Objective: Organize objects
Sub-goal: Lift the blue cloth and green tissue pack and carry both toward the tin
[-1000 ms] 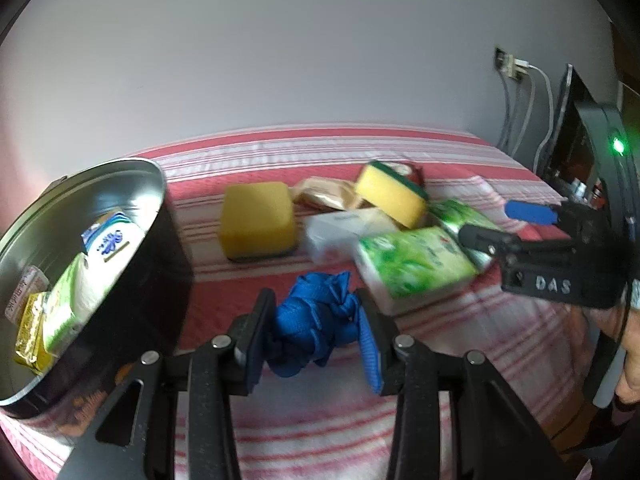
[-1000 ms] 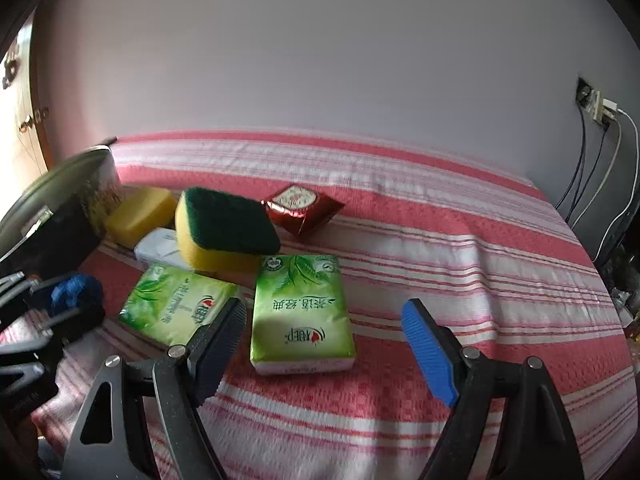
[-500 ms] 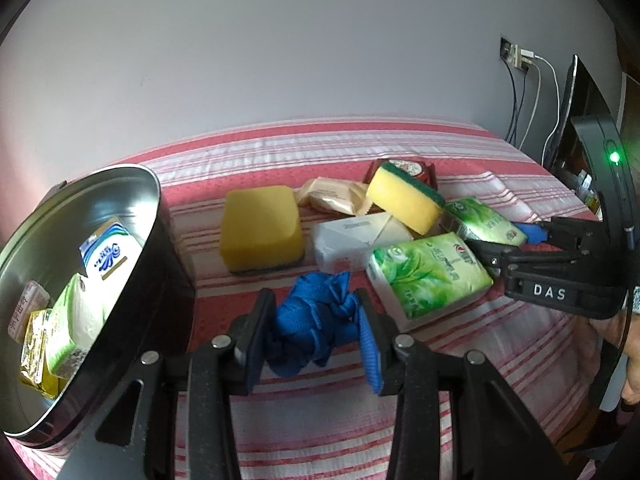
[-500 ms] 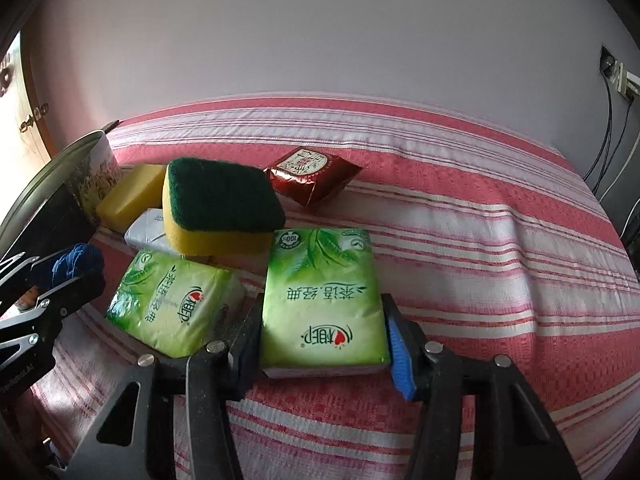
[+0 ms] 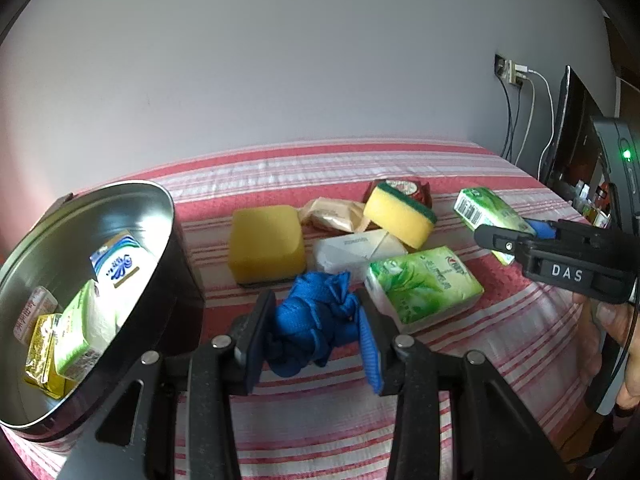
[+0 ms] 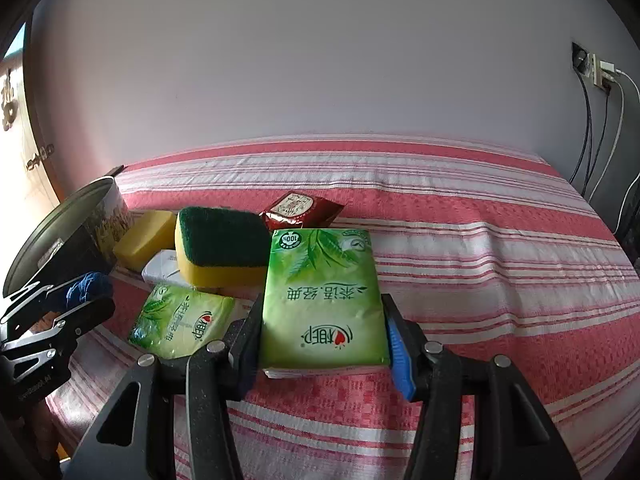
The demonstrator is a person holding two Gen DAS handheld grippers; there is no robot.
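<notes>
My left gripper (image 5: 316, 328) is shut on a blue cloth bundle (image 5: 314, 322) and holds it above the striped tablecloth, right of a metal tin (image 5: 80, 216) with several packets inside. My right gripper (image 6: 322, 340) is shut on a green tissue pack (image 6: 322, 300), lifted off the cloth; it also shows in the left wrist view (image 5: 490, 212). A second green tissue pack (image 5: 424, 284) lies on the table, also in the right wrist view (image 6: 182, 320). Behind it lie a yellow sponge (image 5: 266, 242), a yellow-green scrub sponge (image 6: 222, 248), a white pack (image 5: 356, 250), a beige packet (image 5: 332, 216) and a red packet (image 6: 298, 210).
The table carries a red and white striped cloth (image 6: 480, 240) and backs onto a plain wall. Cables and a socket (image 6: 596, 72) hang at the far right. A dark monitor (image 5: 576, 136) stands beyond the table's right edge.
My right gripper closed on the green tissue pack and lifted it off the cloth. My left gripper kept its hold on the blue cloth and shifted slightly.
</notes>
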